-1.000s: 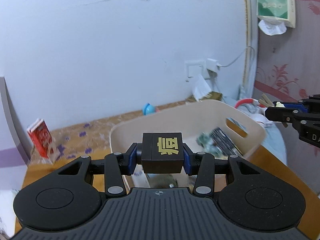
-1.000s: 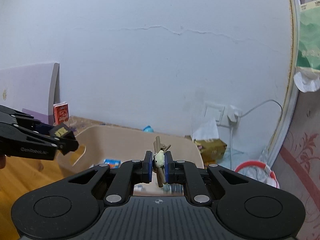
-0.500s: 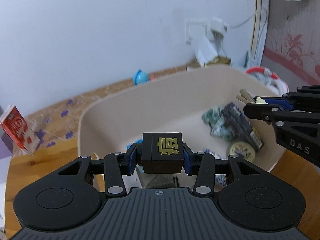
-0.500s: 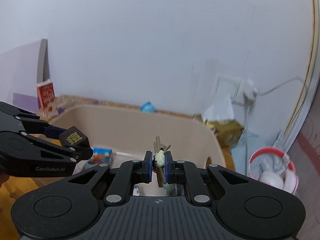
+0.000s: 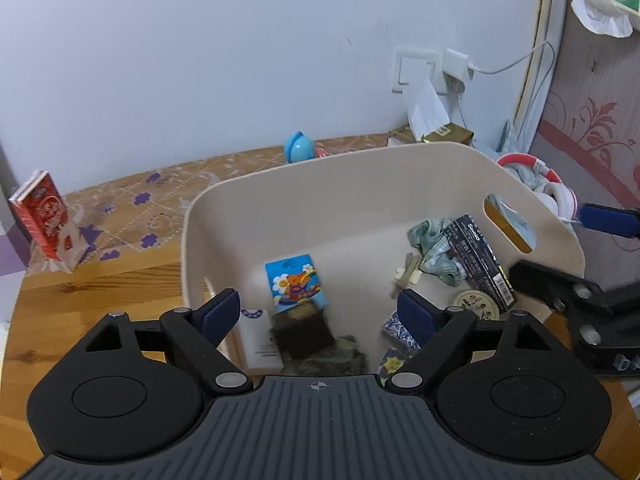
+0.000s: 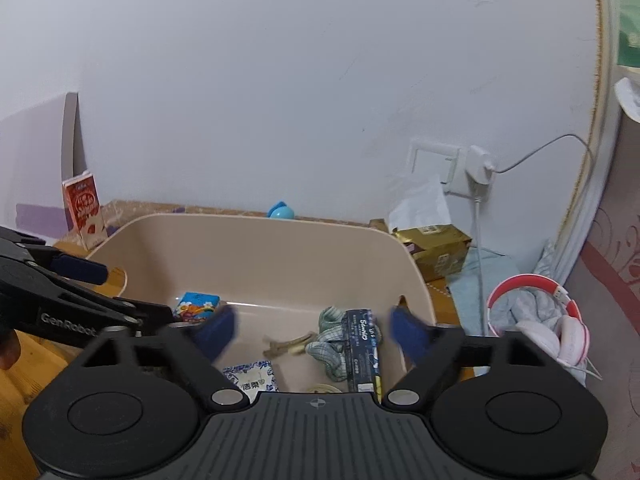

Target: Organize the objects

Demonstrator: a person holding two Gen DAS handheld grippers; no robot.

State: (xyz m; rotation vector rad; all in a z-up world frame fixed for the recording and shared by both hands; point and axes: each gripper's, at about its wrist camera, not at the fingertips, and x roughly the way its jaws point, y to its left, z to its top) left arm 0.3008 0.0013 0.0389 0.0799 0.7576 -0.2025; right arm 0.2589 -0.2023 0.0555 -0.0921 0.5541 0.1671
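Observation:
A beige plastic bin (image 5: 360, 176) (image 6: 256, 236) stands on the wooden table and holds several small items. My left gripper (image 5: 318, 314) is open and empty above the bin's near side. The dark block (image 5: 302, 330) lies blurred in the bin below it, by a blue cartoon packet (image 5: 296, 282). My right gripper (image 6: 314, 330) is open and empty over the bin's right part. The small wooden clip toy (image 6: 290, 346) (image 5: 408, 274) lies on the bin floor beside a green checked cloth (image 6: 326, 344) and a dark box (image 6: 362, 350).
A red carton (image 5: 44, 220) stands at the table's left. A blue ball (image 5: 299, 147) lies behind the bin. A gold box (image 6: 434, 250), a wall socket with a charger (image 6: 478, 166) and red-and-white headphones (image 6: 536, 320) are to the right.
Both grippers have opened. The dark block has dropped from the left gripper into the bin, and the clip toy has dropped from the right gripper onto the bin floor.

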